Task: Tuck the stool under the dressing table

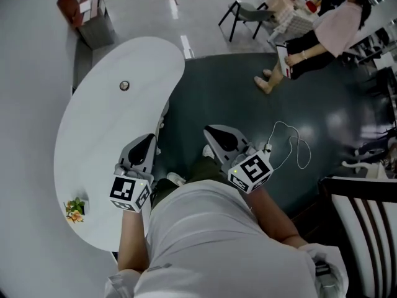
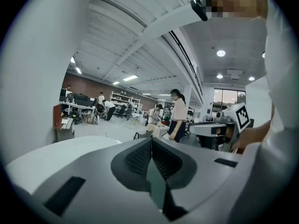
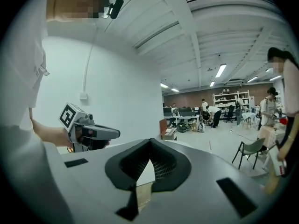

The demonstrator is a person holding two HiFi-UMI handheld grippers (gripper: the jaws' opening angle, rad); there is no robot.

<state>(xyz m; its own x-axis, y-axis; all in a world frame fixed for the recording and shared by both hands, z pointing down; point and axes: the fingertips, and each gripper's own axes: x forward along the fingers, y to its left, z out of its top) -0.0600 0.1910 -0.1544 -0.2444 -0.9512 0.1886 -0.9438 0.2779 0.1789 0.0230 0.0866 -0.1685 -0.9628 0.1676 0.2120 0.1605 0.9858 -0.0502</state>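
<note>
white dressing table (image 1: 111,135) curves beside the person. left gripper (image 1: 147,141) and right gripper (image 1: 217,134) hover level, jaws together on nothing. stool unseen, likely already tucked beneath, so nothing needs holding.

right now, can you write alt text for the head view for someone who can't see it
Seen from above, a person holds the left gripper and right gripper, both shut and empty, side by side beside a white curved dressing table, above a dark floor. A white cable lies on the floor and a seated person is at upper right.
</note>
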